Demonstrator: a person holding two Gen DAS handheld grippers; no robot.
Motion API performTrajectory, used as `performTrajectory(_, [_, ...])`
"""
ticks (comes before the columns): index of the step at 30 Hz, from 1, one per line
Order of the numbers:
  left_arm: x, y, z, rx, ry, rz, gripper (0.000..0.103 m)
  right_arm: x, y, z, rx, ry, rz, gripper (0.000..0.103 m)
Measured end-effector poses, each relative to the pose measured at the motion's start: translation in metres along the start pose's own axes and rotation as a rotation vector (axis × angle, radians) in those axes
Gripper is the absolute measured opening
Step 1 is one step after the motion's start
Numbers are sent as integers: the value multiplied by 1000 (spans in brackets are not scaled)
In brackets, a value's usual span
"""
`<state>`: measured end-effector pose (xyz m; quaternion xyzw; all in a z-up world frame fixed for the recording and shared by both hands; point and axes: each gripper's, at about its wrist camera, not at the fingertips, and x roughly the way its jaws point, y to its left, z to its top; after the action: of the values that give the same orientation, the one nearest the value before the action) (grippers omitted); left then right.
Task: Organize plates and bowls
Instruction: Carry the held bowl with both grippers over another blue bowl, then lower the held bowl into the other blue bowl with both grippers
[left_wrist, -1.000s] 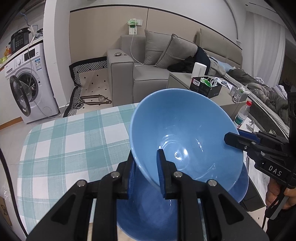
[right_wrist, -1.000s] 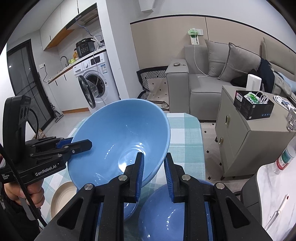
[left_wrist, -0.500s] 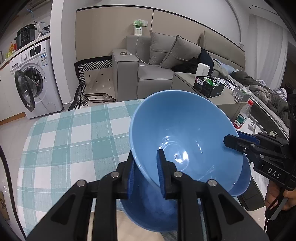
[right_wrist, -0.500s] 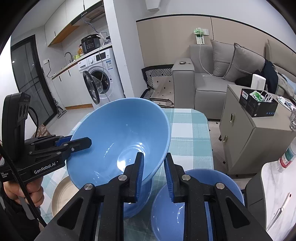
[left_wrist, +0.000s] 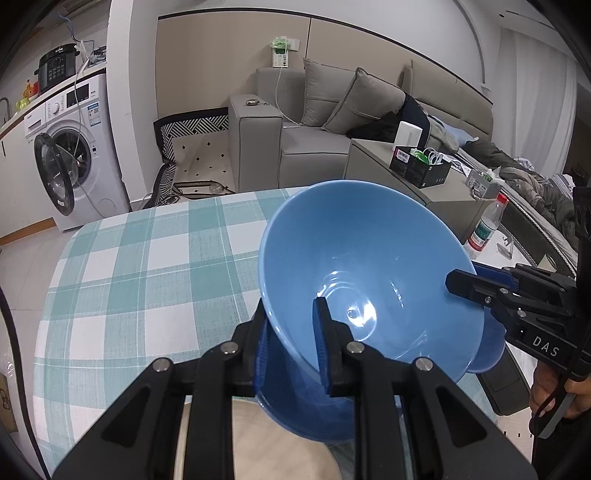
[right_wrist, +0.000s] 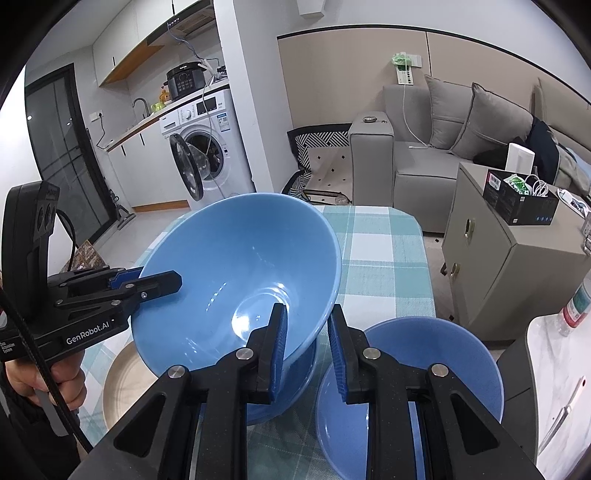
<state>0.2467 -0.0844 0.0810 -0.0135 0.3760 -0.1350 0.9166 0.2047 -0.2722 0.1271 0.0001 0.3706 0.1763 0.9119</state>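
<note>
Both grippers hold one light blue bowl (left_wrist: 362, 266), seen also in the right wrist view (right_wrist: 229, 280), by opposite sides of its rim, raised above the table. My left gripper (left_wrist: 291, 343) is shut on the near rim; it shows in the right wrist view (right_wrist: 162, 286). My right gripper (right_wrist: 306, 350) is shut on the other rim; it shows in the left wrist view (left_wrist: 461, 284). A second blue bowl (left_wrist: 295, 406) sits right under the held one. A blue plate (right_wrist: 458, 369) lies to the right. A beige plate (right_wrist: 122, 380) lies to the left.
The table has a green and white checked cloth (left_wrist: 140, 266). A grey cabinet (right_wrist: 509, 273) with a black box stands right of the table. A water bottle (left_wrist: 485, 227) stands on a white surface. A sofa (left_wrist: 317, 147) and a washing machine (left_wrist: 70, 155) are beyond.
The held blue bowl has risen; the bowl beneath it, the blue plate and the beige plate now show more fully below. Both grippers keep their grip on the rim.
</note>
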Motion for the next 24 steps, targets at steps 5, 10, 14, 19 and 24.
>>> performTrajectory(5, [0, 4, -8, -6, 4, 7, 20, 3, 5, -6, -6, 6, 6, 23])
performTrajectory(10, [3, 7, -16, -7, 18, 15, 20, 8, 7, -13, 0, 14, 19, 23])
performTrajectory(14, [4, 7, -20, -3, 27, 23, 20, 13, 9, -18, 4, 25, 20, 23])
performTrajectory(19, [8, 7, -24, -2, 36, 31, 20, 16, 11, -21, -2, 33, 12, 23])
performTrajectory(24, [11, 8, -28, -3, 45, 36, 20, 19, 13, -24, -10, 38, 5, 23])
